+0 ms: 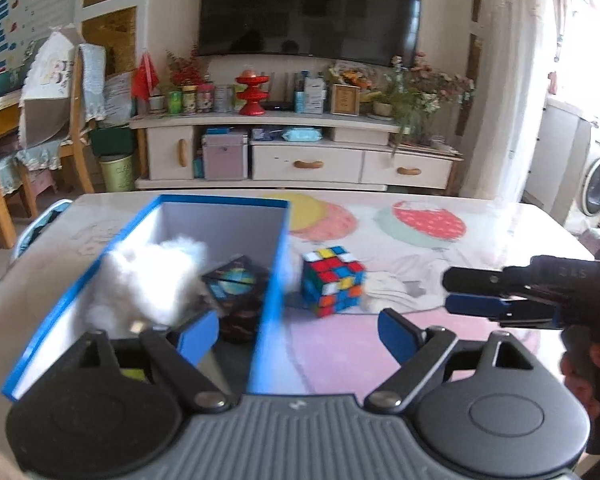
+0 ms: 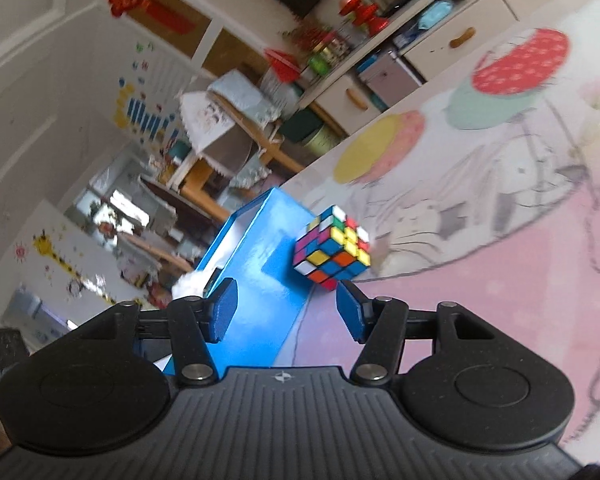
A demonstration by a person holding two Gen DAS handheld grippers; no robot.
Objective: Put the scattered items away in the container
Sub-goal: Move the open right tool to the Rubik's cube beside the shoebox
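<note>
A blue box [image 1: 274, 280] with white inner walls stands on the table's left half. Inside it lie a white fluffy toy [image 1: 148, 284] and a dark cube printed with a globe [image 1: 236, 284]. A scrambled puzzle cube [image 1: 332, 280] rests on the tablecloth just right of the box. My left gripper [image 1: 296, 334] is open, its fingers on either side of the box's right wall, holding nothing. My right gripper [image 1: 460, 291] comes in from the right, level with the puzzle cube. In the right wrist view the right gripper [image 2: 287, 312] is open and empty, the puzzle cube [image 2: 332, 254] just beyond its tips beside the box [image 2: 268, 280].
The table [image 1: 500, 232] wears a pink cloth with balloon prints and ends close behind the box. A hand [image 1: 580, 368] grips the right tool at the frame's edge. Beyond the table are a TV cabinet [image 1: 300, 160] and a wooden chair [image 1: 60, 140].
</note>
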